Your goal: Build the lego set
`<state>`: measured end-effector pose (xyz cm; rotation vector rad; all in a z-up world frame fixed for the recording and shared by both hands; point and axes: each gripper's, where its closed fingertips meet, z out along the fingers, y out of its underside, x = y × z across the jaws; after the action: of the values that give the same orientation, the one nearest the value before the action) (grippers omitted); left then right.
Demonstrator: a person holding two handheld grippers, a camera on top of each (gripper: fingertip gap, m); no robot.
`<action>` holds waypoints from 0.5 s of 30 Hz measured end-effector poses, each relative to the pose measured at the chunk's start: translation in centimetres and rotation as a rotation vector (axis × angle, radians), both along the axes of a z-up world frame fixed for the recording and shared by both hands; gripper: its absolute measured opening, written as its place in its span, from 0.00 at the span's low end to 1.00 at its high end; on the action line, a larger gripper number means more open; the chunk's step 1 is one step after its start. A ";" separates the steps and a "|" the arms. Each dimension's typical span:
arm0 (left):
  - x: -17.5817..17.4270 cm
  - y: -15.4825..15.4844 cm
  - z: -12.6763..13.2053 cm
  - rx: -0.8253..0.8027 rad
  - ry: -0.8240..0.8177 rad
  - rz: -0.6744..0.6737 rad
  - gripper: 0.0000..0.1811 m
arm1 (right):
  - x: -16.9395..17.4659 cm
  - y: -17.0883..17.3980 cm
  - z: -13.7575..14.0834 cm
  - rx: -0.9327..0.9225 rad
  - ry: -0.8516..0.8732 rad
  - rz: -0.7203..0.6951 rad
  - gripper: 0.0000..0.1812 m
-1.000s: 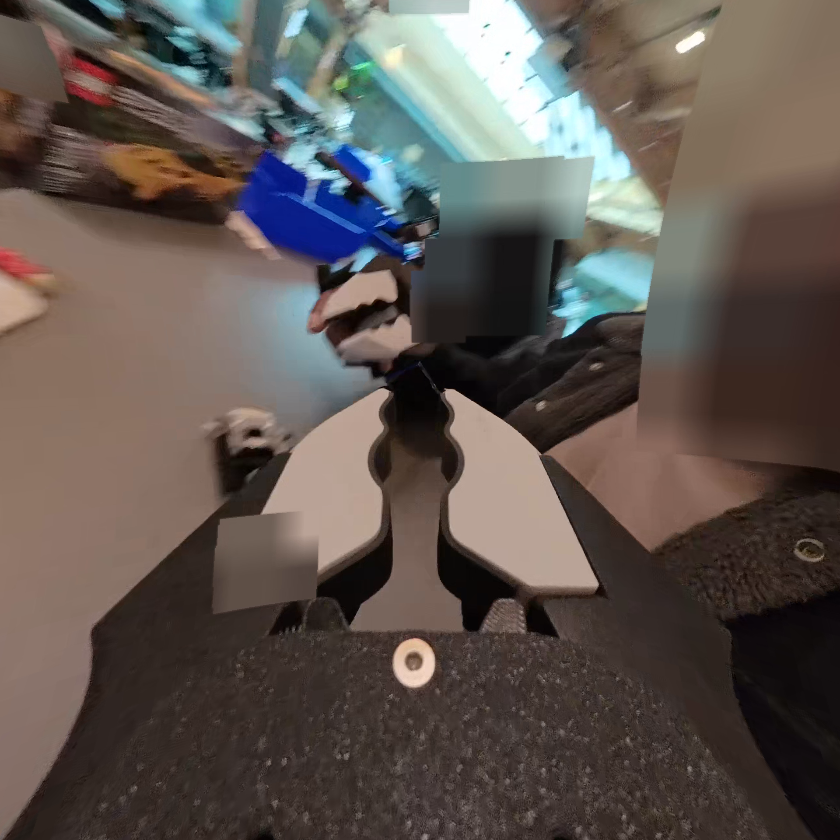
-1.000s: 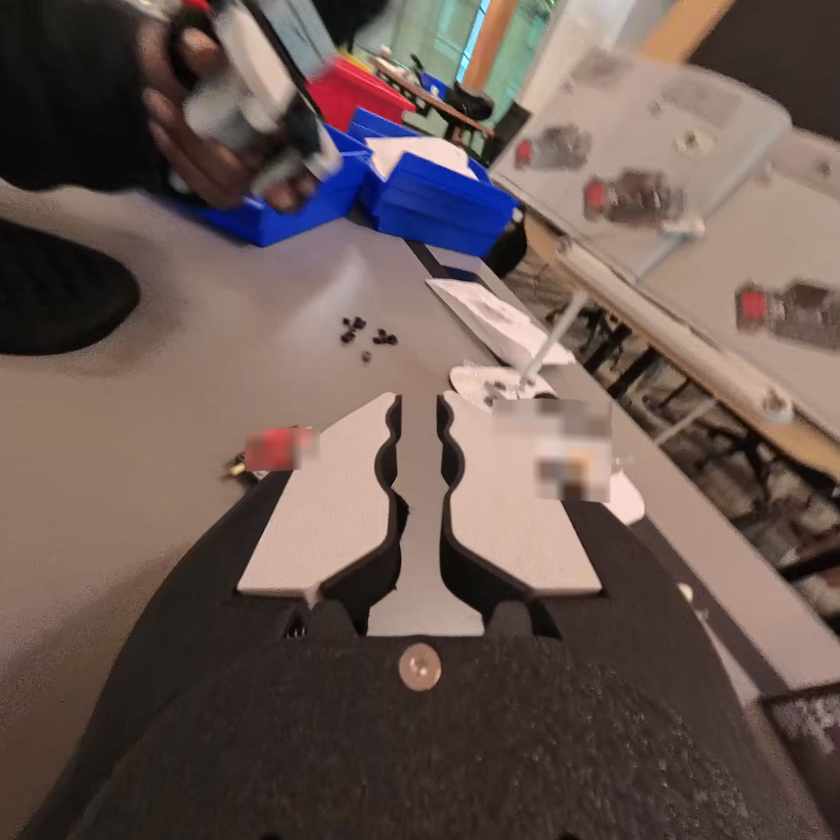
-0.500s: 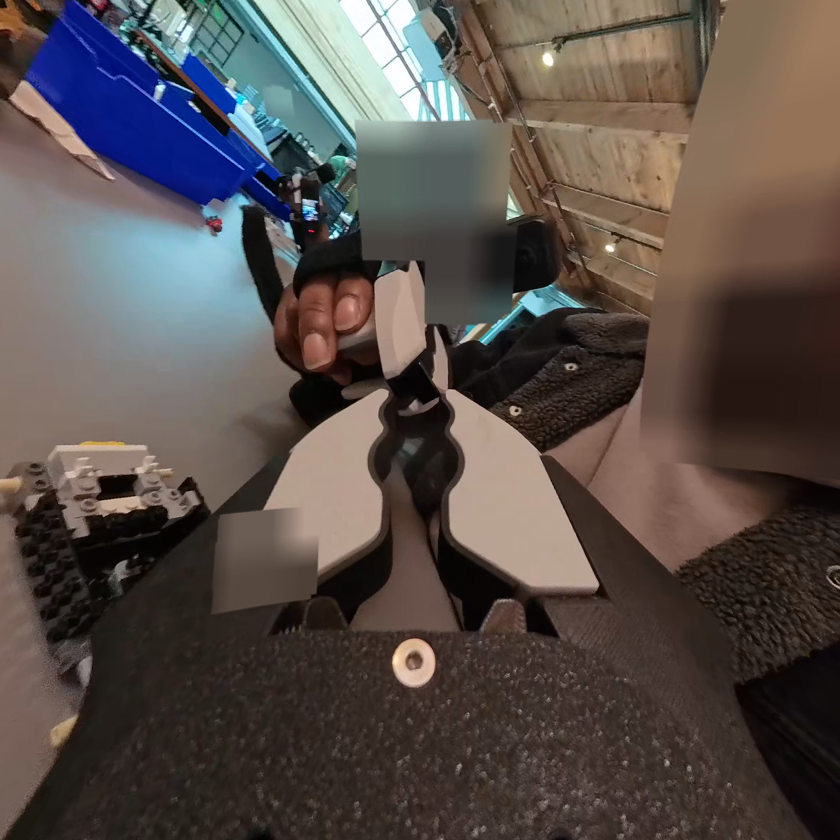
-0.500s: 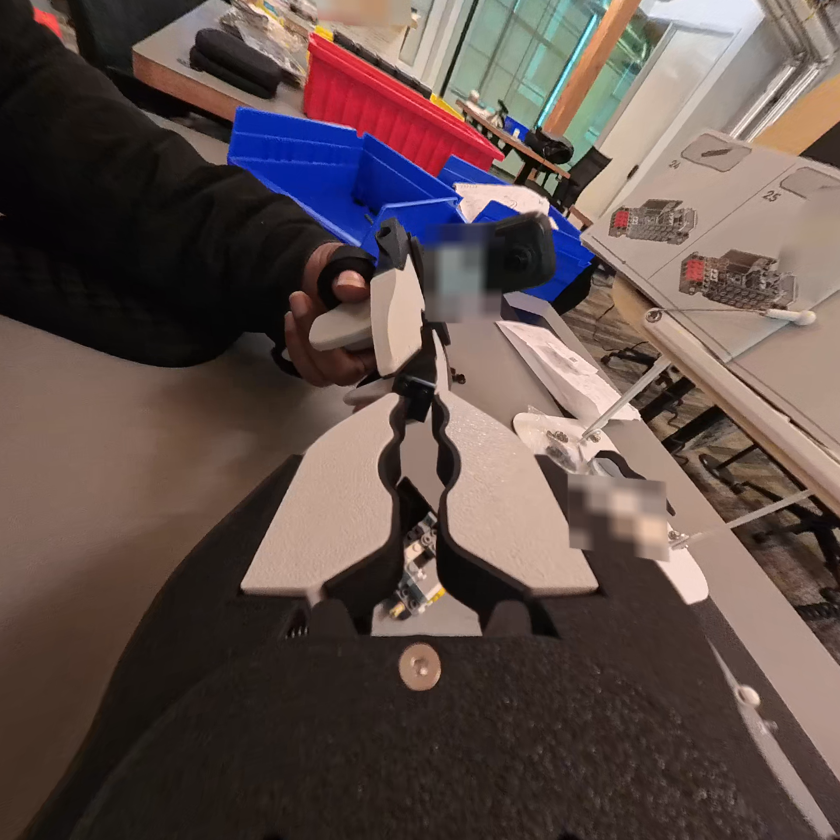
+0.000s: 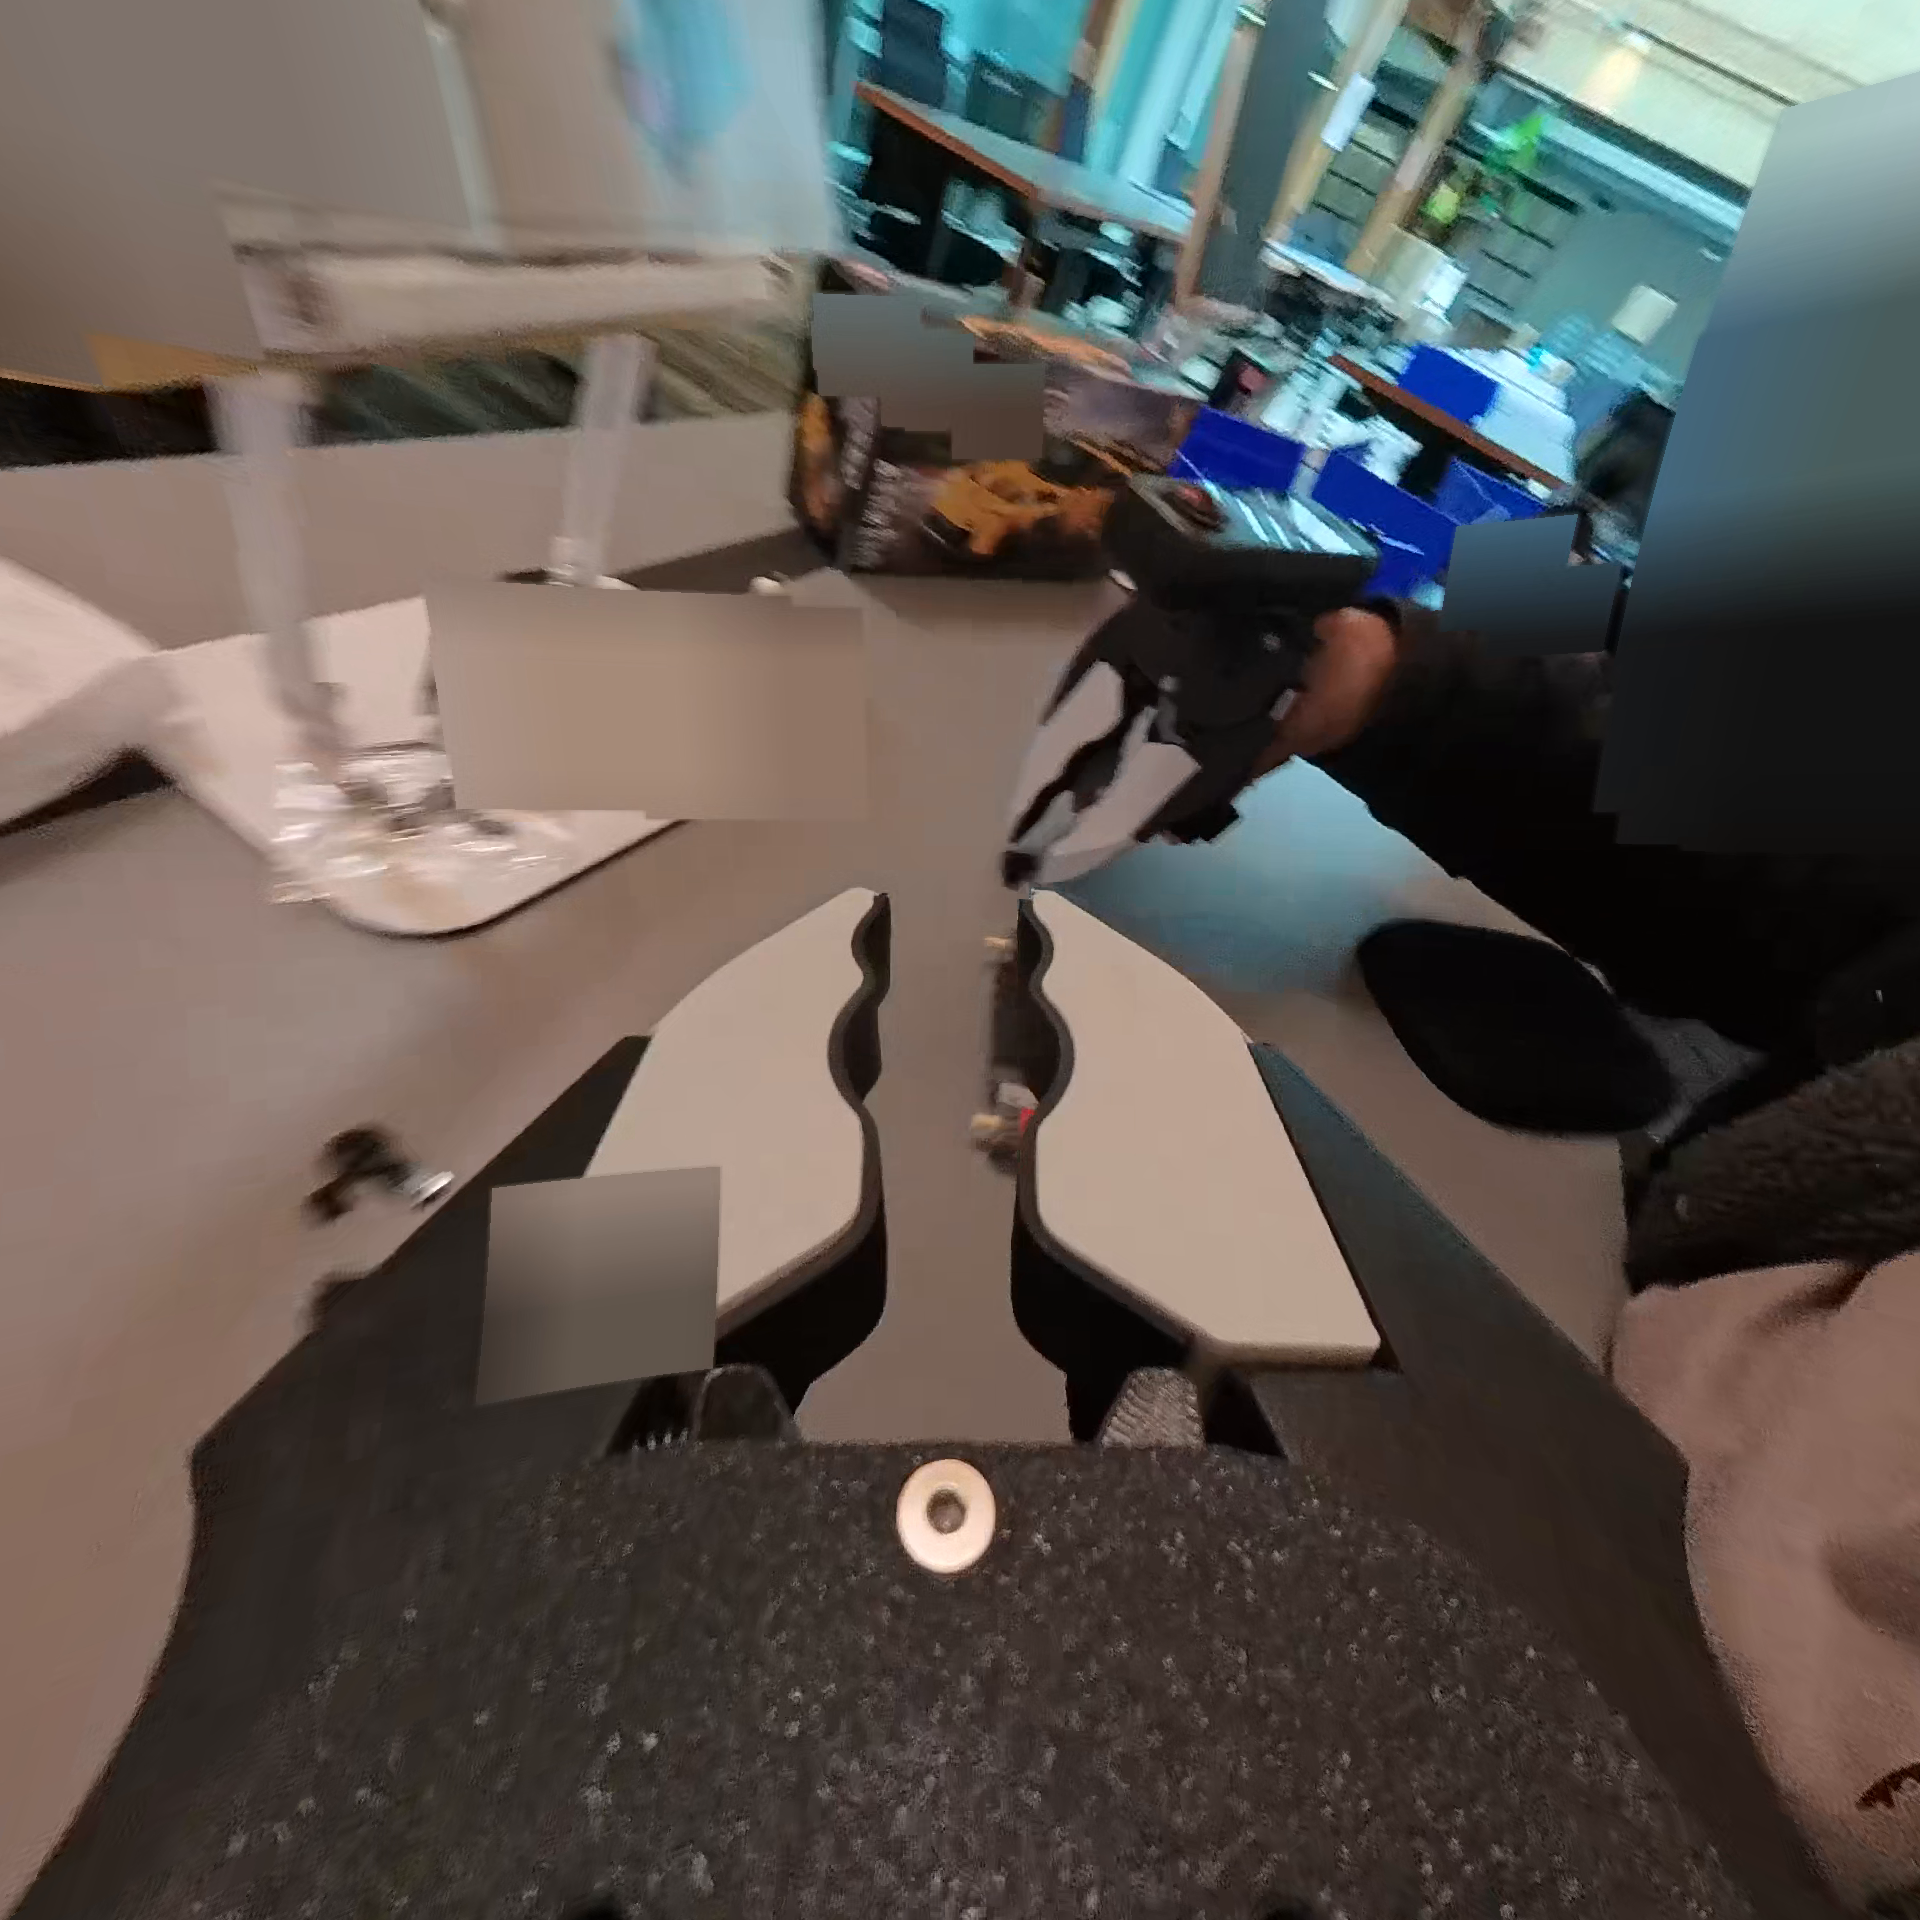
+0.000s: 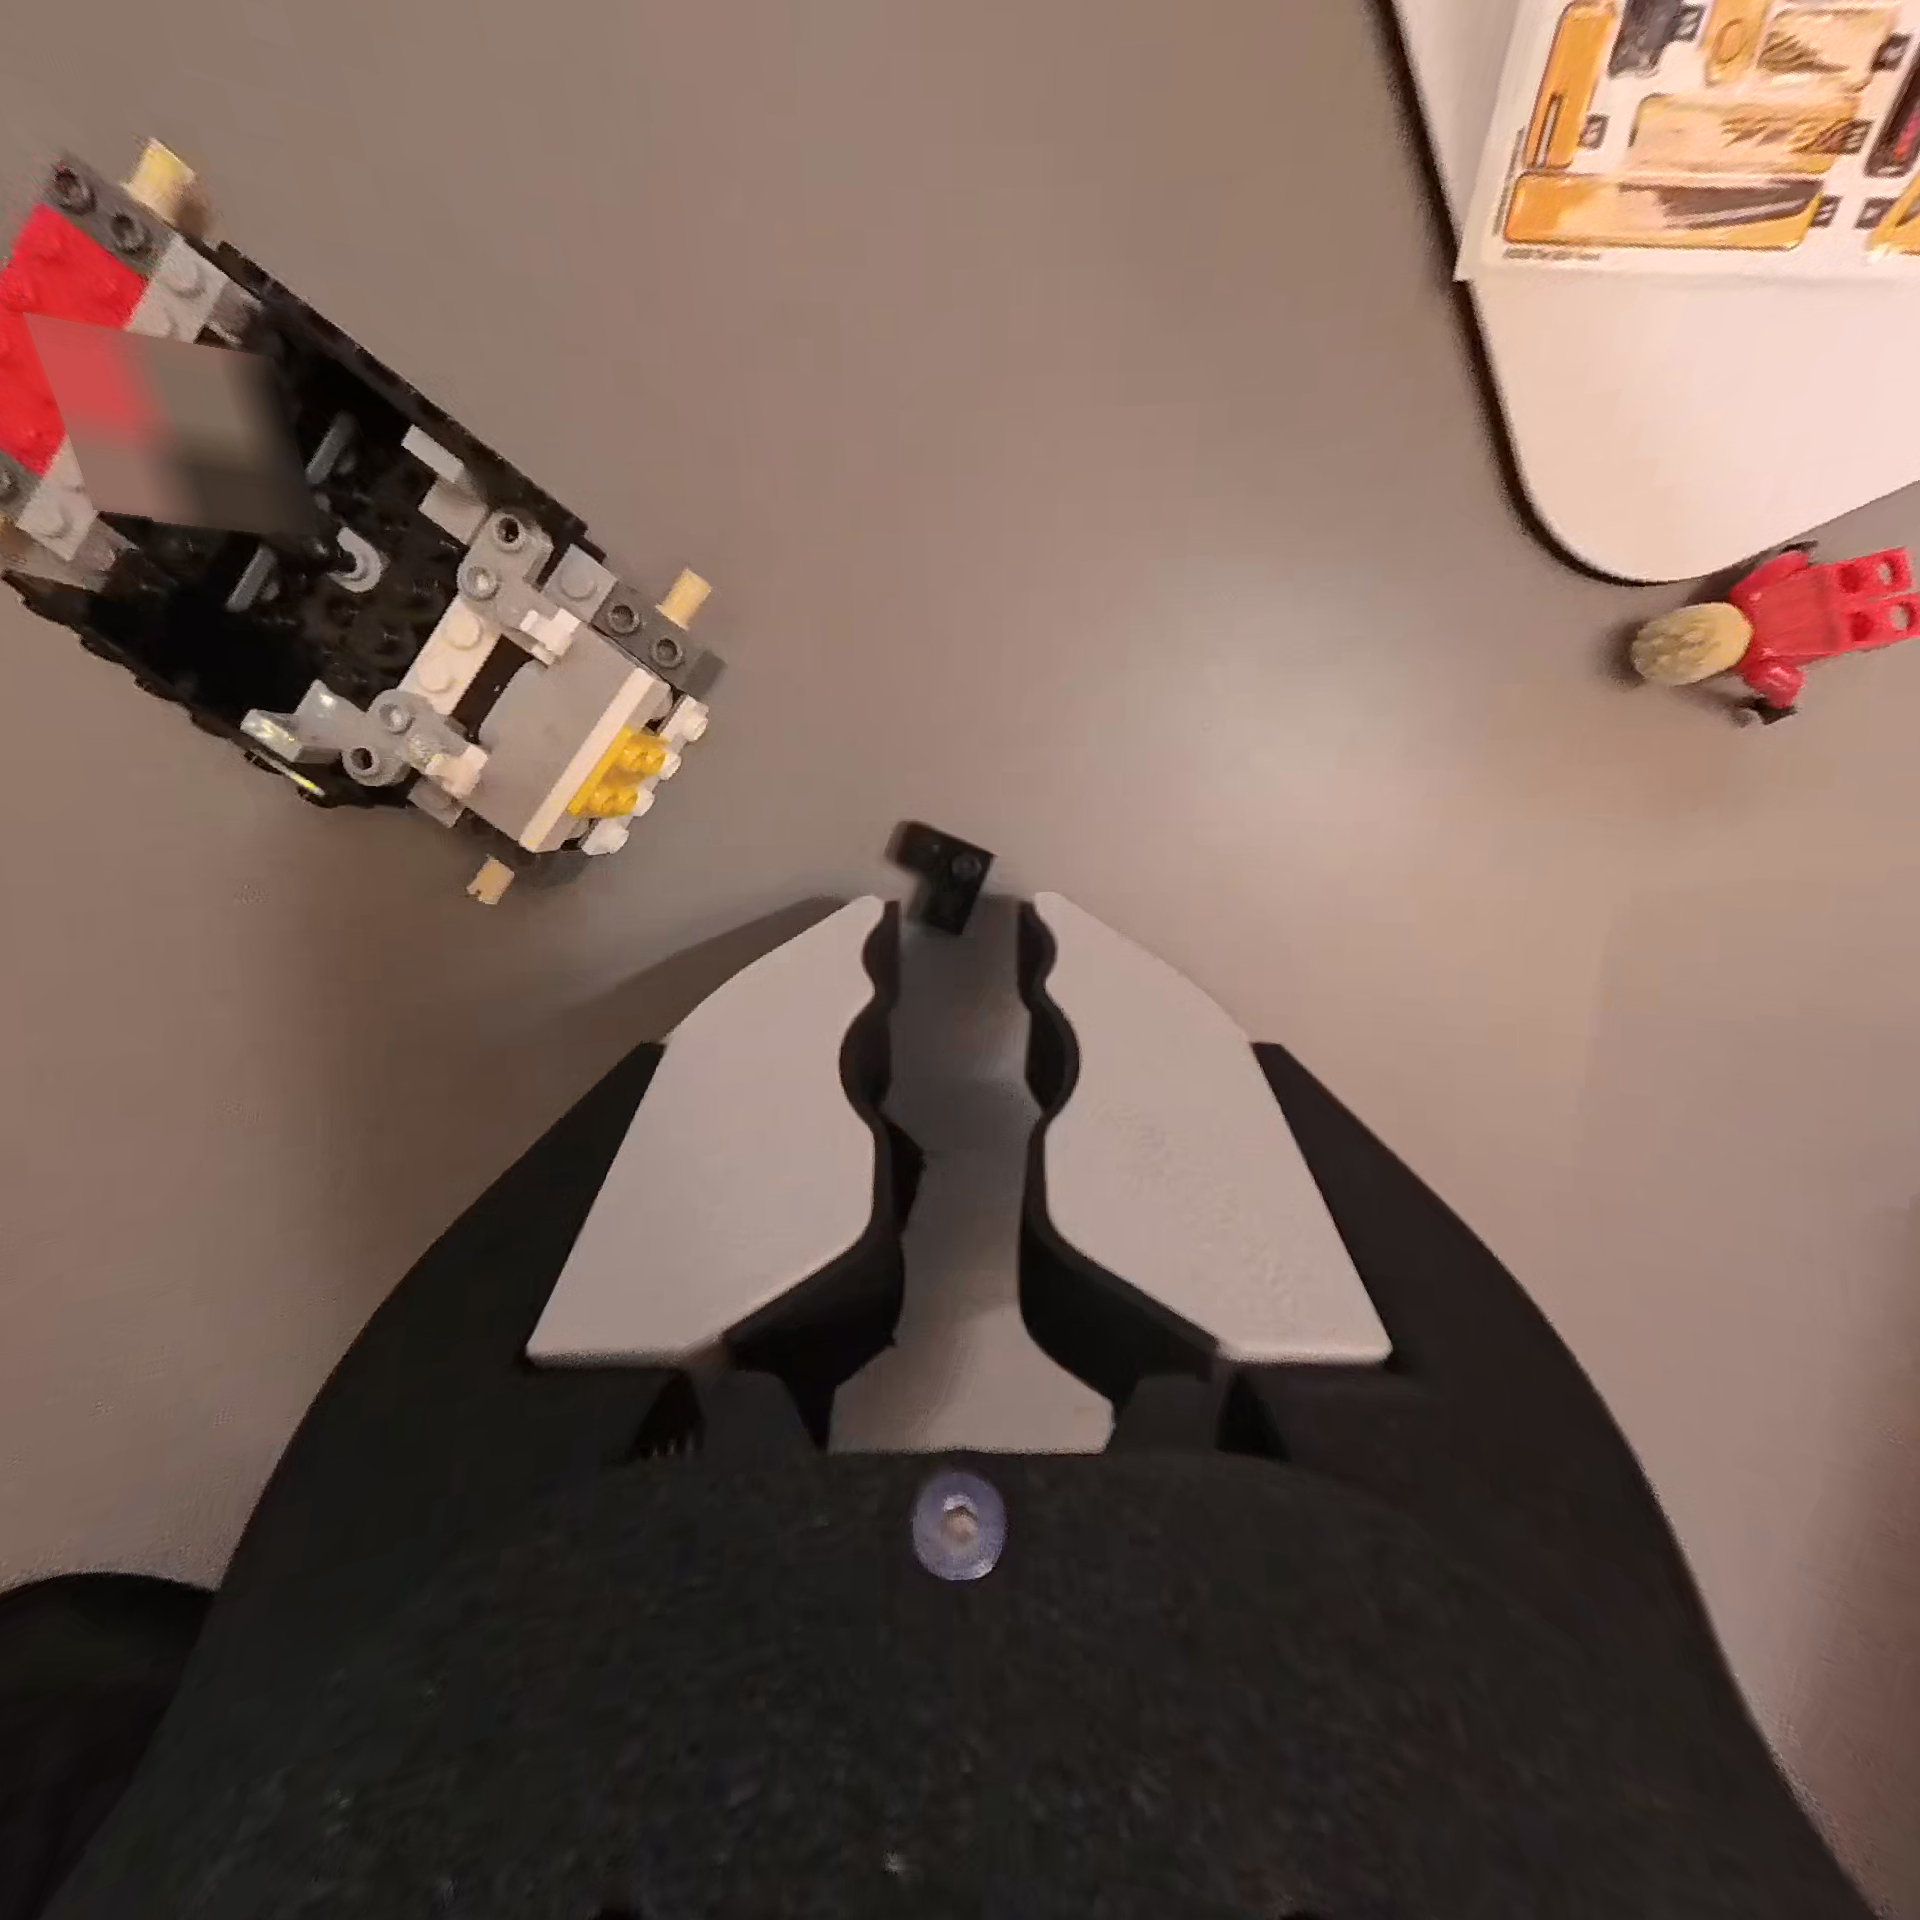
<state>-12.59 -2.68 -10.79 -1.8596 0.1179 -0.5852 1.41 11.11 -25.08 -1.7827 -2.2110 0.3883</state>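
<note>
In the right wrist view my right gripper (image 6: 956,912) points straight down at the grey table, open. A small black lego piece (image 6: 940,871) lies just at its fingertips, not gripped. The partly built lego model (image 6: 364,582), black with grey, white, red and yellow parts, lies to the upper left. In the left wrist view my left gripper (image 5: 956,909) is open and empty, low over the table. A sliver of the model (image 5: 1003,1049) shows beside its right finger. The right gripper (image 5: 1112,779) shows beyond it, tips down near the table.
A red minifigure (image 6: 1797,634) lies at the right by a white stand base (image 6: 1662,416) bearing a sticker sheet (image 6: 1714,135). The left view shows the stand base (image 5: 416,842), small black parts (image 5: 358,1169), a set box (image 5: 935,509), blue bins (image 5: 1351,478) and a dark sleeve (image 5: 1507,1018). The red minifigure (image 6: 1797,634) is closer to my right gripper, around 12 centimetres from its tips; the left tips are 30 centimetres off.
The two grippers had met tip to tip half a second ago and have parted. The right gripper has tipped down over the table. The left view has swung across the table. Both jaws stand wider.
</note>
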 end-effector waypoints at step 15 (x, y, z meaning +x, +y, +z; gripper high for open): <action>-39.0 -25.9 -5.9 -1.080 0.546 0.772 0.16 | 1.7 -1.2 5.6 -0.101 0.607 -0.140 0.17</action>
<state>-51.56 -28.54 -16.73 -2.8006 -0.6602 0.5414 3.12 9.87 -19.50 -1.5766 -1.6589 0.8868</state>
